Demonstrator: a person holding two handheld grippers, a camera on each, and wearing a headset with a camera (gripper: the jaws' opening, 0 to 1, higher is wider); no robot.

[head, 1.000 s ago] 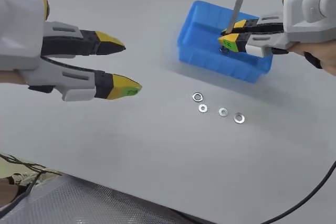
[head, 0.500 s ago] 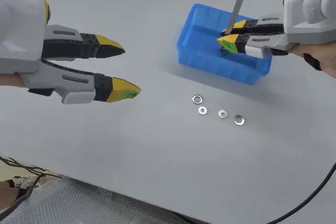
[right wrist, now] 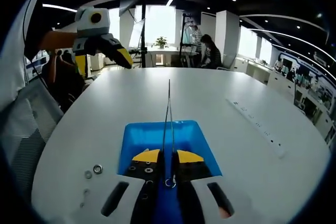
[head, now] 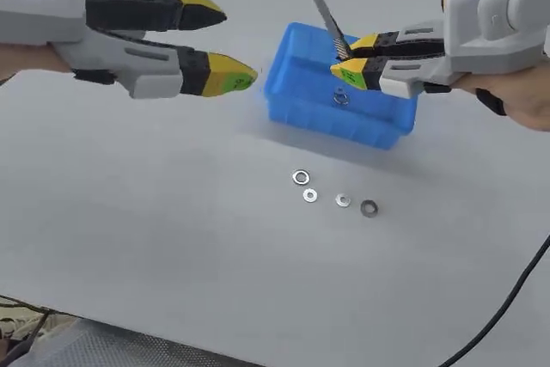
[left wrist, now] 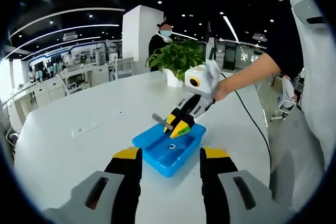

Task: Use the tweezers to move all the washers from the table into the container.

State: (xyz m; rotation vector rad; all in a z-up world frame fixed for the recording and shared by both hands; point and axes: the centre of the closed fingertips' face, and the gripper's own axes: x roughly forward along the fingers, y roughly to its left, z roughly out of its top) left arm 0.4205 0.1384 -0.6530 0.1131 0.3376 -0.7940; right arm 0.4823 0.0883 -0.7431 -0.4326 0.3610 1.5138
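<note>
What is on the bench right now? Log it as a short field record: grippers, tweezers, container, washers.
left gripper: open, empty, hovering left of the container
right gripper: shut on the tweezers, above the container
container: blue open bin on the table
loose washers: four, in a loose row on the table in front of the container
fifth washer: within the container's outline, below the right gripper; gripped or dropped, cannot tell
</note>
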